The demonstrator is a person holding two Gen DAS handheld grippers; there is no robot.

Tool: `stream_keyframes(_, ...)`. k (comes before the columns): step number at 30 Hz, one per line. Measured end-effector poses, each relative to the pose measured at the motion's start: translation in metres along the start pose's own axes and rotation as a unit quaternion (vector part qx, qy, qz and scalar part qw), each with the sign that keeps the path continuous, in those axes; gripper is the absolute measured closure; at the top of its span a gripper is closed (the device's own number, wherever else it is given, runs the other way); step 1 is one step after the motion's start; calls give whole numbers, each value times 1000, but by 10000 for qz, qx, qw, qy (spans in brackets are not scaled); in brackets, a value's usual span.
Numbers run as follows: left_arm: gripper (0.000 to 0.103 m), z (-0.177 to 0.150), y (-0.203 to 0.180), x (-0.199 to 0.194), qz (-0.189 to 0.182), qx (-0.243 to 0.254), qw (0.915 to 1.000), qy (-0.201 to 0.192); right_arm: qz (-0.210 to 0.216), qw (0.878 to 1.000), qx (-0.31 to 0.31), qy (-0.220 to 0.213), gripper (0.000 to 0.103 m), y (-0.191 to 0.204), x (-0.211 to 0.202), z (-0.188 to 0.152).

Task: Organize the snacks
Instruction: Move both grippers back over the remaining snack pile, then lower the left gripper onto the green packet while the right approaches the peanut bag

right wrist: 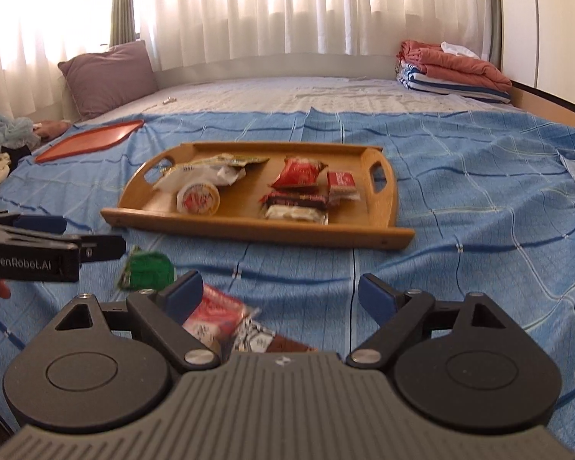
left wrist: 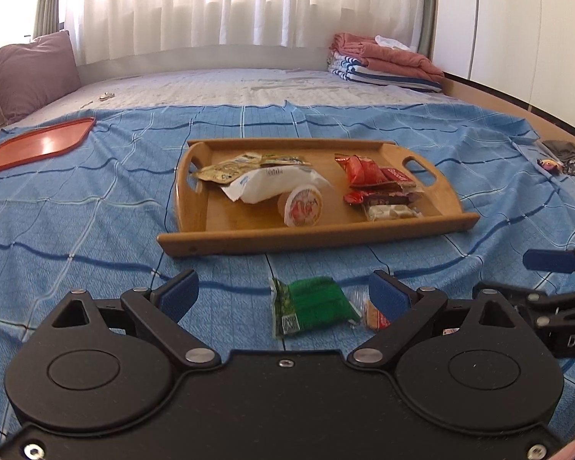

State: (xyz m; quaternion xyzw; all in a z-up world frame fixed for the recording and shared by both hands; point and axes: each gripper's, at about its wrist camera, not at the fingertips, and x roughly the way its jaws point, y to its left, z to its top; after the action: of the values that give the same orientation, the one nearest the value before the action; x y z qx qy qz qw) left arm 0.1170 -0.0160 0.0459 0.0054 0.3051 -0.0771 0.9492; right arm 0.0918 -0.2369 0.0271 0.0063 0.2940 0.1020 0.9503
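Nearest, the left gripper (left wrist: 283,299) hangs released, its blue pads spread wide over the blue checked bedspread (left wrist: 96,207), with a green crinkled snack packet (left wrist: 310,308) lying flat between them, untouched. A small clear-wrapped biscuit (left wrist: 372,316) lies just beside the packet, against the right pad. The right gripper (right wrist: 280,299) is likewise spread and grasps nothing; a red-and-white snack wrapper (right wrist: 214,312) and a brown-and-white wrapped bar (right wrist: 260,339) lie on the cloth near its left finger, partly hidden by the housing. The two grippers sit close side by side.

Beyond a bare strip of bedspread stands the wooden serving tray with cut-out handles (left wrist: 310,235), its raised near rim facing the grippers. On it, pale packets and a round lidded cup (left wrist: 303,207) crowd the left, red wrappers (left wrist: 368,172) the right; the middle is free.

Farther left lies a flat red plastic tray (left wrist: 38,143). At the back are a mauve cushion (left wrist: 30,73), folded towels (left wrist: 387,61) and white curtains (left wrist: 249,0).
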Motion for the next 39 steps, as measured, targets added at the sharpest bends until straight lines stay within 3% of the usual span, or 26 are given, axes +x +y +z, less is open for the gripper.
stream_keyframes(10, 7, -15, -6, 17, -25, -1, 9997, 243, 82, 9995, -123, 285, 10, -2, -1, -42)
stream_keyframes(18, 9, -19, -10, 32, -41, -126, 9992, 369, 73, 9993, -19, 356, 10, -6, 3, -54)
stream_keyframes(26, 28, -19, -8, 49, -121, -413, 9976, 546, -18, 9994, -80, 325, 6, -4, 14, -54)
stream_keyframes(39, 30, -21, -17, 63, 69, -289, 9985, 470, 35, 9991, -205, 360, 0, 0, 19, -57)
